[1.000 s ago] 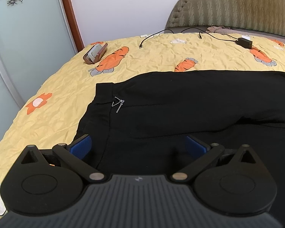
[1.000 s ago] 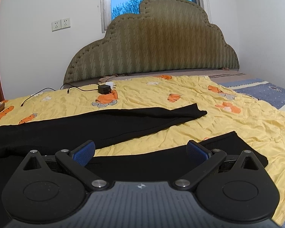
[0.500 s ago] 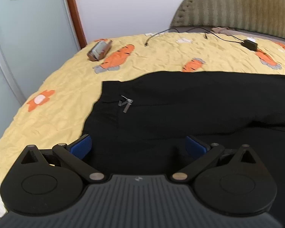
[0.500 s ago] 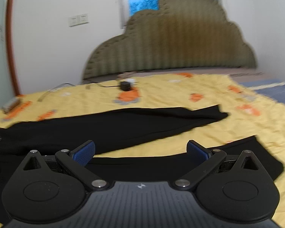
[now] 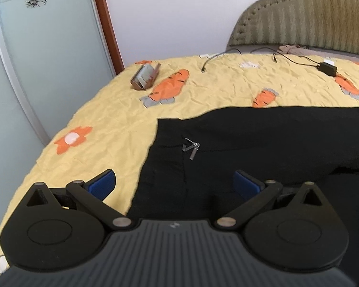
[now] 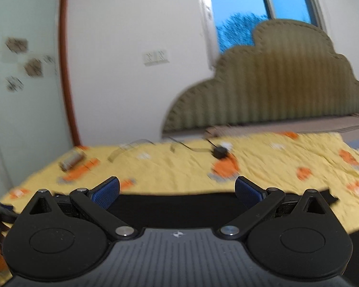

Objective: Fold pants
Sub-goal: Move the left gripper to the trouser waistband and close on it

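The left gripper (image 5: 174,181) is spread wide above the waist end of the black pants (image 5: 263,143), which lie flat on the yellow bedspread (image 5: 103,129), nothing between its blue pads. The right gripper (image 6: 178,189) is likewise wide apart and empty over a leg. Farther back lie a charger (image 5: 328,68) and the headboard (image 6: 287,83).
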Demonstrator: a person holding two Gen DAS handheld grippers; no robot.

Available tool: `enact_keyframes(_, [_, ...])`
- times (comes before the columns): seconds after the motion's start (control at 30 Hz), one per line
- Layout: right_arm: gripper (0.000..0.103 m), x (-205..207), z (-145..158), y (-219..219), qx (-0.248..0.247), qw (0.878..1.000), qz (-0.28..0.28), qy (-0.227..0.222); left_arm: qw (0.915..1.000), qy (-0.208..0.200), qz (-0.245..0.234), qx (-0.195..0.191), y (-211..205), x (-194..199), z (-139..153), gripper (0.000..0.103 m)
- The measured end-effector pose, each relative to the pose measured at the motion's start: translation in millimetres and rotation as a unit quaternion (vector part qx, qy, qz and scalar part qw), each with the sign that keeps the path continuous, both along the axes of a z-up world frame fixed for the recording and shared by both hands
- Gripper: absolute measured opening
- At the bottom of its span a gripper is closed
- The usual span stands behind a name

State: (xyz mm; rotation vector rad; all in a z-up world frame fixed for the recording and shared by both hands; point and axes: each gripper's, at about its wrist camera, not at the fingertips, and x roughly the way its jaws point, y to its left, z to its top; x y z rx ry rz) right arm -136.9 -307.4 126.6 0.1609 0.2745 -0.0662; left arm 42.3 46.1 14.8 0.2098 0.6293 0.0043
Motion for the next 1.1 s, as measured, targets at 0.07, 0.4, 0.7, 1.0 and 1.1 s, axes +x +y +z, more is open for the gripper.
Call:
enact_keyframes(0.07, [0.103,3.6,12.2,1.2,0.006,1.000,0.019,-0.011,1.0000,-0.004,0.002,0.000,6.4,2.4,1.9,0.103])
enact_keyframes(0.4, [0.103,58.1,1.7,27.8,-0.029,0.998,0.050,0.035,0.9995,0.012,0.031,0.002,56.7,47.4,-7.1,0.103])
enact_keyframes(0.7, [0.103,102.7,-13.4,46.2,-0.052,0.992,0.089,0.067,0.9994,0.024,0.025,-0.003,78.8,90.3,-18.4,0.103])
enact_keyframes(1.0, [0.103,148.5,-42.7,50.6,-0.050,0.989,0.095,0.104,0.9962,0.063,0.011,-0.059,77.6,139.9,-33.0,0.103])
enact_keyframes(1.1, [0.103,159.1,-51.5,52.3,-0.055,0.987,0.098,0.114,0.9944,0.074,0.004,-0.075,77.0,158.9,-37.1,0.103])
